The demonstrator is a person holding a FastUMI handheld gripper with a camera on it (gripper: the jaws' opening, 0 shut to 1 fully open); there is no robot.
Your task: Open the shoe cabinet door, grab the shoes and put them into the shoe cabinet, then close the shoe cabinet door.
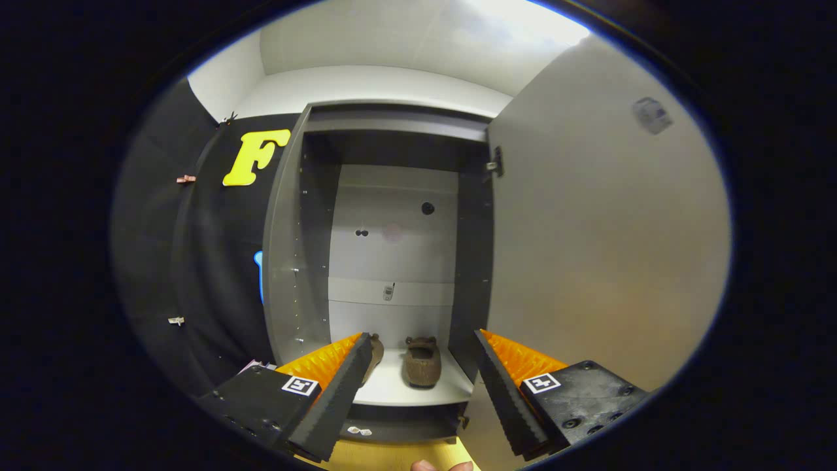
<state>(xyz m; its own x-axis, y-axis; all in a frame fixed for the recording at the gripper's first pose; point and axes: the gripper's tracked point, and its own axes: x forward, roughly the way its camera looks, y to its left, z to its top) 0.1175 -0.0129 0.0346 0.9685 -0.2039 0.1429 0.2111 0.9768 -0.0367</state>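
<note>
The shoe cabinet stands straight ahead with its door swung wide open to the right of the fingers. Two brown shoes rest on its white bottom shelf: one shoe lies in full sight between the fingers, the other shoe is partly hidden behind the left finger. My gripper is open in front of the cabinet opening, with nothing between its fingers.
The cabinet's grey left side panel borders the black booth wall. A dark base plinth sits under the shelf, above a yellowish floor. A person's fingertips peek up beneath the gripper.
</note>
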